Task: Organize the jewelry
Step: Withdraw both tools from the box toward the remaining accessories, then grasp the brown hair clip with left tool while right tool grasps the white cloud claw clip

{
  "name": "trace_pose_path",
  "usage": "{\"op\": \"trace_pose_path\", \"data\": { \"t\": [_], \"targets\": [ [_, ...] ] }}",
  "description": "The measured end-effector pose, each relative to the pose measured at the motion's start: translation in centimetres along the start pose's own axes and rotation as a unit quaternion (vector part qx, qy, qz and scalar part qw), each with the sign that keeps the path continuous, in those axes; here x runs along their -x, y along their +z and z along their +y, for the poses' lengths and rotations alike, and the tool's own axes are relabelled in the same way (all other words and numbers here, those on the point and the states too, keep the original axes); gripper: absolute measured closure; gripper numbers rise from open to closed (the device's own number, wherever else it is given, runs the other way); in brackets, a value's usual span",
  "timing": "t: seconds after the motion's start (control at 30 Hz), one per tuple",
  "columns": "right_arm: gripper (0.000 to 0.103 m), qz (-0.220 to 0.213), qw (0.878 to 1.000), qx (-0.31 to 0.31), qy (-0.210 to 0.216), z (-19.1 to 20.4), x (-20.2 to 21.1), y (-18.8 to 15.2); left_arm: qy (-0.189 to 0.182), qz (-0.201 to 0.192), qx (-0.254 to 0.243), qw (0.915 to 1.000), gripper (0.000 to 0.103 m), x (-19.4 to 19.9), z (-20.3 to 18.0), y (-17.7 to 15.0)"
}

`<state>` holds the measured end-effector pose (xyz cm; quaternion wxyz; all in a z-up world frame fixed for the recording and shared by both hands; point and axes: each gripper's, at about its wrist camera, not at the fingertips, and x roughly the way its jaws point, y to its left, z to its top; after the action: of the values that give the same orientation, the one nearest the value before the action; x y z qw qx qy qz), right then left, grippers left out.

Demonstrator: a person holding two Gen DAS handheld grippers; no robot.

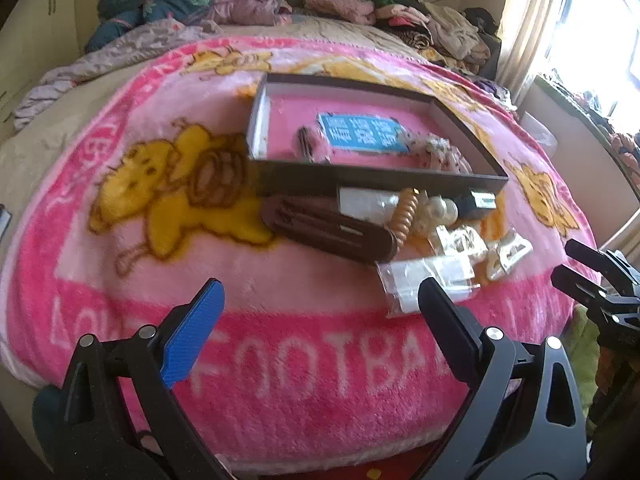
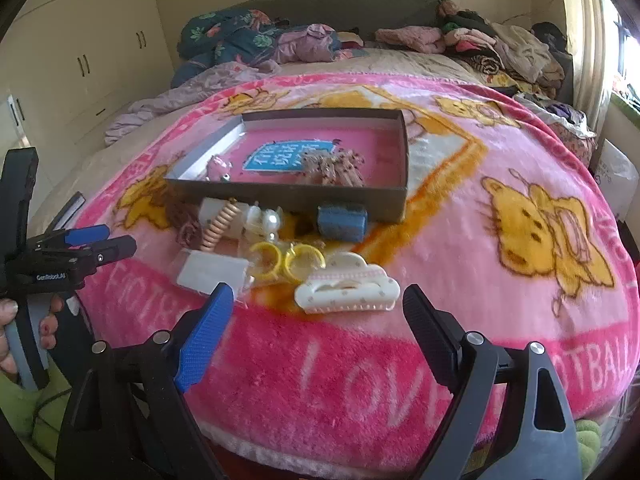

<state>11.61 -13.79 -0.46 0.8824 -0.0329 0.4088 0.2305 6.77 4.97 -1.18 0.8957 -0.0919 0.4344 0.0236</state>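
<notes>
The pink blanket (image 2: pixel 460 220) reads "LOVE FOOTBALL". On it sits a dark box (image 2: pixel 288 196) with hair clips (image 2: pixel 347 289) heaped in front. Only the right view shows the yellow rings (image 2: pixel 288 262). Left gripper (image 1: pixel 320 316) and right gripper (image 2: pixel 318 322) gape wide, empty.

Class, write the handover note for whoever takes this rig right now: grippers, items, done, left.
Left gripper: jaws open, empty, above the blanket.
Right gripper: jaws open, empty, facing the white claw clip.
Box: holds a blue card, a beaded piece and a small pink item.
Left: claw clip, yellow rings, brown hair clip, spiral tie and blue block lie outside the box.
</notes>
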Motion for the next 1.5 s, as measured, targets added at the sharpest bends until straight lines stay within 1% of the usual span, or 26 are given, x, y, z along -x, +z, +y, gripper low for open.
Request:
{"op": "trace_pose_path", "data": {
  "t": [0.07,0.23,0.33,0.5,0.6,0.67,0.73,0.83,0.93,1.0,1.17,1.23,1.3,1.33,1.37,1.43,1.5],
  "targets": [
    [0.017,0.003,1.0,-0.004,-0.002,-0.4,-0.2,-0.3,-0.013,0.009,0.007,0.9999,0.012,-0.6,0.0,-0.2],
    [0.017,0.01,1.0,-0.01,-0.015,-1.3,-1.5,-0.8,-0.029,0.024,0.017,0.9991,0.012,-1.7,-0.1,-0.3],
    [0.017,0.018,1.0,-0.014,-0.016,-1.6,-2.6,-1.0,-0.035,0.03,0.023,0.9987,0.012,-2.3,-0.2,0.0],
    [0.017,0.025,0.999,-0.012,-0.017,-1.7,-3.7,-1.1,-0.061,0.04,0.052,0.996,0.012,-3.6,-0.2,1.1],
    [0.017,0.023,1.0,-0.007,-0.018,-1.7,-4.0,-1.1,-0.078,0.045,0.083,0.9925,0.015,-4.5,0.3,1.8],
    [0.017,0.025,1.0,-0.006,-0.017,-1.7,-4.3,-1.0,-0.093,0.057,0.109,0.9881,0.023,-5.6,0.7,2.3],
    [0.017,0.027,0.999,-0.003,-0.018,-1.7,-4.7,-0.9,-0.101,0.067,0.133,0.9837,0.026,-6.4,1.0,2.5],
    [0.017,0.031,0.999,-0.001,-0.018,-1.8,-5.4,-0.9,-0.102,0.072,0.159,0.9794,0.026,-7.2,1.3,2.7],
    [0.017,0.034,0.999,0.003,-0.019,-1.8,-6.0,-0.8,-0.098,0.072,0.174,0.9773,0.027,-7.9,1.5,3.0],
    [0.017,0.035,0.999,0.005,-0.02,-1.9,-6.4,-0.7,-0.093,0.073,0.183,0.9759,0.029,-8.2,1.7,3.3],
    [0.017,0.042,0.999,0.006,-0.018,-1.8,-7.3,-0.7,-0.076,0.073,0.195,0.9752,0.046,-8.9,2.3,3.4],
    [0.017,0.042,0.999,0.009,-0.019,-1.8,-7.6,-0.7,-0.075,0.071,0.191,0.9762,0.05,-8.8,2.4,3.5],
    [0.017,0.043,0.999,0.01,-0.017,-1.8,-7.8,-0.7,-0.072,0.066,0.183,0.9783,0.059,-8.6,2.4,3.5],
    [0.017,0.042,0.999,0.011,-0.019,-1.8,-7.9,-0.7,-0.069,0.062,0.18,0.9794,0.069,-8.4,2.5,3.5],
    [0.017,0.042,0.999,0.012,-0.02,-1.7,-7.9,-0.8,-0.074,0.057,0.178,0.9795,0.072,-8.2,2.7,3.5],
    [0.018,0.039,0.999,0.014,-0.021,-1.7,-7.9,-0.9,-0.079,0.057,0.176,0.9796,0.074,-8.1,3.0,3.3],
    [0.022,0.039,0.999,0.016,-0.024,-1.8,-7.9,-1.0,-0.081,0.054,0.169,0.9808,0.076,-7.9,3.3,3.2]
  ]
}}
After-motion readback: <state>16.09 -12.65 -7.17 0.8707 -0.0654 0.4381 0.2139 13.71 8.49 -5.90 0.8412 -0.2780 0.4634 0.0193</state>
